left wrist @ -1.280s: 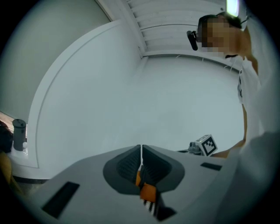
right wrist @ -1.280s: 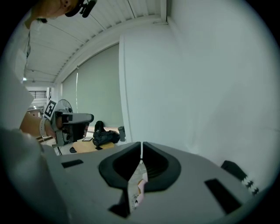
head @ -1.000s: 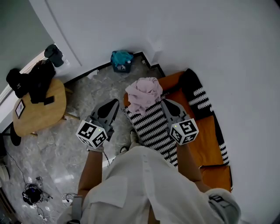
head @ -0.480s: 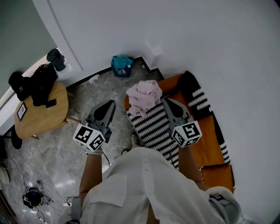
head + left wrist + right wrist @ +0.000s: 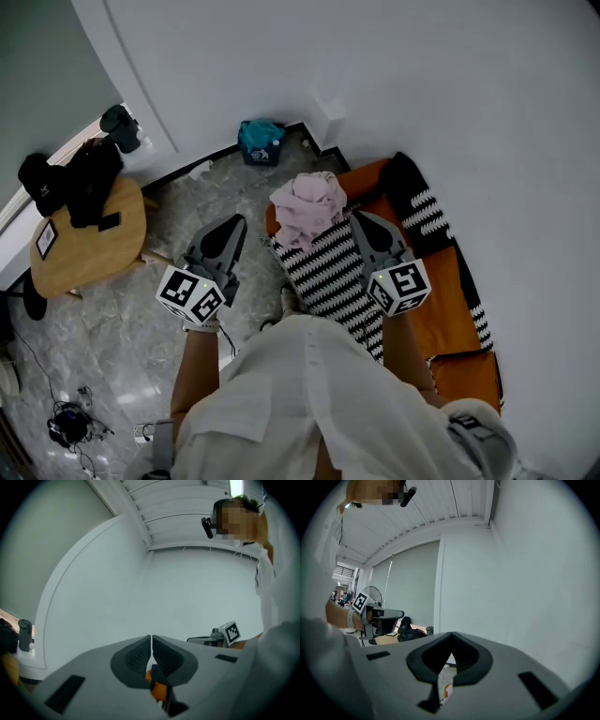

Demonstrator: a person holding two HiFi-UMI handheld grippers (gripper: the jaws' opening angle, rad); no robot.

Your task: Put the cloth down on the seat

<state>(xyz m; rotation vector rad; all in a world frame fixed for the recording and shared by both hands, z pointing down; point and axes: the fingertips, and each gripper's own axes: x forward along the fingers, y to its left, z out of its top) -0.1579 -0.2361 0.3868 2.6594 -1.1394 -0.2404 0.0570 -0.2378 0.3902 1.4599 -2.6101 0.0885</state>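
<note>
The left tongs [image 5: 151, 640] are seen pressed together along their whole length, and nothing is held between them. The right tongs [image 5: 451, 643] are likewise shut tip to tip, with nothing clamped. In the head view the 2 tools are held side by side in front of the person, the left tongs [image 5: 236, 224] over the floor [image 5: 187, 211] and the right tongs [image 5: 360, 219] over the seat [image 5: 448, 314]. Both gripper views are turned toward the pale wall [image 5: 422, 84] and the ceiling rather than down.

The cloth [image 5: 307, 204], pink and crumpled into a heap, is seen between the 2 tips in the head view, nearer the right one. It rests on the end of the orange seat, at the top edge of a black-and-white striped blanket [image 5: 328, 274] that is spread across the cushion. Whether the cloth is touched by either tool cannot be told.

To the left, a round wooden counter [image 5: 94, 246] is seen on the grey marble floor, and a black bag [image 5: 82, 173] is piled on its far side. A teal bag [image 5: 261, 137] is set against the base of the wall, beyond the cloth. The person's white shirt [image 5: 309, 403] fills the lower middle of the head view.
</note>
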